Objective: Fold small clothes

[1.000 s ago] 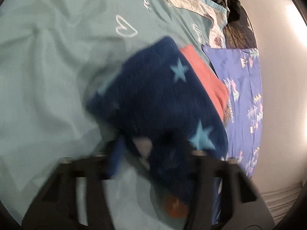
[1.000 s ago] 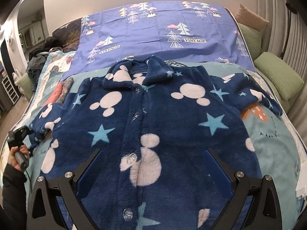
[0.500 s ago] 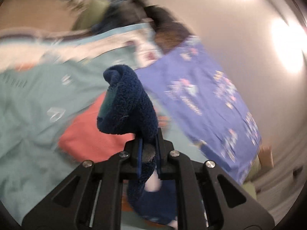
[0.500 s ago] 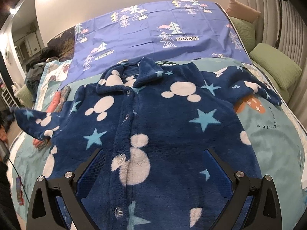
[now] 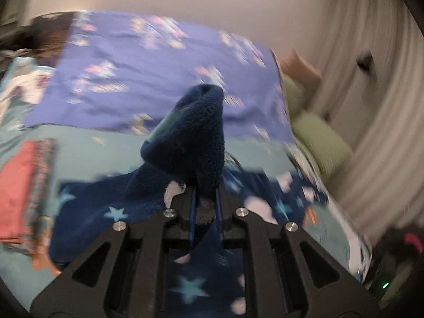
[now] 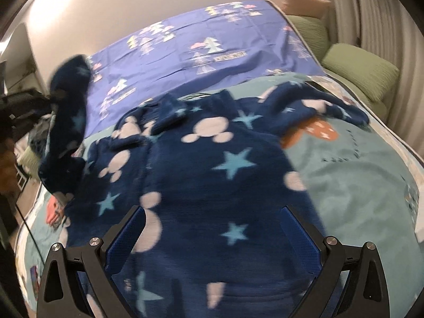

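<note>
A navy fleece pajama top with stars and pale mouse-head shapes lies spread, front up, on a teal blanket. My left gripper is shut on the top's left sleeve and holds it raised above the garment; the lifted sleeve also shows in the right wrist view. My right gripper is open and empty, hovering over the top's lower hem. The right sleeve lies stretched out toward the right.
A purple sheet with tree prints covers the bed's far half. Green pillows lie along the right edge by a curtain. A folded red garment sits at the left. Dark clothes are piled at the far left.
My left gripper closed on the left sleeve, lifted it off the blanket and swung it up and inward over the top. My right gripper moved a little closer to the hem.
</note>
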Action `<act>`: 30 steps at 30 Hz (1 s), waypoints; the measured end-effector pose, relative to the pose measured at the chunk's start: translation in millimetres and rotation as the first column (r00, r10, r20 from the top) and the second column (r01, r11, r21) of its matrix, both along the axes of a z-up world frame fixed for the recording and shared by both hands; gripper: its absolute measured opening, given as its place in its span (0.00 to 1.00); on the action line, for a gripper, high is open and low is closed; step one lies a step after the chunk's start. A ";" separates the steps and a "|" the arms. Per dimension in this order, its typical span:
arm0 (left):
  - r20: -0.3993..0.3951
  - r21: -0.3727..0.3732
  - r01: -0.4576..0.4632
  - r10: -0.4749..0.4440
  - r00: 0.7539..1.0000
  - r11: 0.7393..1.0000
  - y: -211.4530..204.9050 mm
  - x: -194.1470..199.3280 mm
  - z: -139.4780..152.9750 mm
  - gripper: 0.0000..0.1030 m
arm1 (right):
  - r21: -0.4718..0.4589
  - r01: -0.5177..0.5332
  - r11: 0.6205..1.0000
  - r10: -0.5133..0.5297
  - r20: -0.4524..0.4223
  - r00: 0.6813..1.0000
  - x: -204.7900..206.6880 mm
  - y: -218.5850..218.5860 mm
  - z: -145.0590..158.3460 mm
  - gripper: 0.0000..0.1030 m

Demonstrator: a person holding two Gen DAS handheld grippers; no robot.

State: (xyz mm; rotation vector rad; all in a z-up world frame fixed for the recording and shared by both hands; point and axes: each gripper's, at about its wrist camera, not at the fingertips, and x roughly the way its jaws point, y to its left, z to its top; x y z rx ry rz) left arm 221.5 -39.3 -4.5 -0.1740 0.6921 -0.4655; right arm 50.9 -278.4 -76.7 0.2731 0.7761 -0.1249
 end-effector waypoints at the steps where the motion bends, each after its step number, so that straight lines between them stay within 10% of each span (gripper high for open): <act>1: -0.025 0.021 0.038 -0.038 0.999 0.999 -17.8 -2.2 -11.1 0.15 | 0.010 0.015 1.000 -0.015 -0.004 1.000 -2.1 -6.8 -0.9 1.00; 7: -0.120 0.076 0.212 -0.202 0.972 0.974 -63.0 -37.0 -42.8 0.44 | 0.053 0.034 0.998 -0.033 -0.025 0.999 -8.0 -34.6 -5.6 1.00; 13: 0.059 0.163 0.043 -0.053 0.997 0.986 -4.5 -67.7 -23.1 0.72 | 0.188 -0.107 0.976 0.112 -0.019 0.994 12.9 -38.3 -0.9 1.00; 19: 0.009 0.208 -0.173 0.175 0.984 0.963 70.0 -55.1 -49.8 0.73 | 0.415 -0.187 0.891 0.220 -0.034 0.975 57.3 -36.5 -17.9 1.00; 25: -0.096 0.181 -0.303 0.323 0.941 0.936 108.7 -44.0 -83.2 0.73 | 0.700 -0.013 0.714 0.167 -0.152 0.974 100.7 -41.1 -63.5 1.00; 30: -0.186 0.174 -0.340 0.370 0.910 0.924 122.2 -33.4 -97.3 0.73 | 0.688 0.059 0.723 0.103 -0.193 0.976 144.6 -33.9 -67.5 0.99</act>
